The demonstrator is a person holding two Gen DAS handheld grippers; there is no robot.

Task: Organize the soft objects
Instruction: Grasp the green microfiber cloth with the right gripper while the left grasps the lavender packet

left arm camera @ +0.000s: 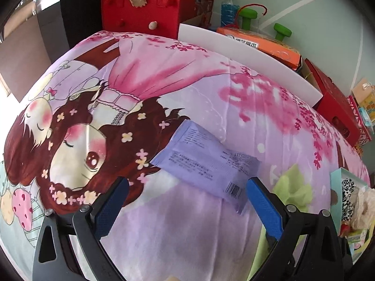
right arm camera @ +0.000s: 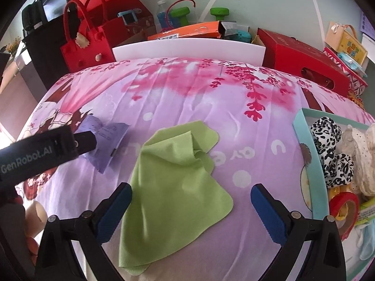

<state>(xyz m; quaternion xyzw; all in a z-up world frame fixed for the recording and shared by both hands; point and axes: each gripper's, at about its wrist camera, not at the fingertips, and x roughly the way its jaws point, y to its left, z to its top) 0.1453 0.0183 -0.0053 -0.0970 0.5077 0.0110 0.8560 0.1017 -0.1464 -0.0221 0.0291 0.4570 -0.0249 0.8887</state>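
Note:
A flat purple packet (left arm camera: pixel 206 164) lies on the cartoon-print sheet (left arm camera: pixel 164 89), just ahead of my open left gripper (left arm camera: pixel 187 194); nothing sits between its blue pads. In the right wrist view the same purple packet (right arm camera: pixel 110 140) shows at left, partly hidden behind the left gripper's black body (right arm camera: pixel 44 149). A crumpled green cloth (right arm camera: pixel 173 182) lies on the sheet, reaching between the fingers of my open right gripper (right arm camera: pixel 191 201); the pads do not touch it. A corner of the green cloth (left arm camera: pixel 293 185) shows in the left wrist view.
A light-blue box (right arm camera: pixel 309 154) at right holds a leopard-print scrunchie (right arm camera: pixel 330 149), cream lace fabric (right arm camera: pixel 361 154) and a red tape roll (right arm camera: pixel 344 210). Behind the sheet stand a white board (right arm camera: pixel 187 49), a red felt bag (right arm camera: pixel 86 49), red boxes (right arm camera: pixel 302 58), an orange box (right arm camera: pixel 187 31) and green dumbbells (right arm camera: pixel 199 12).

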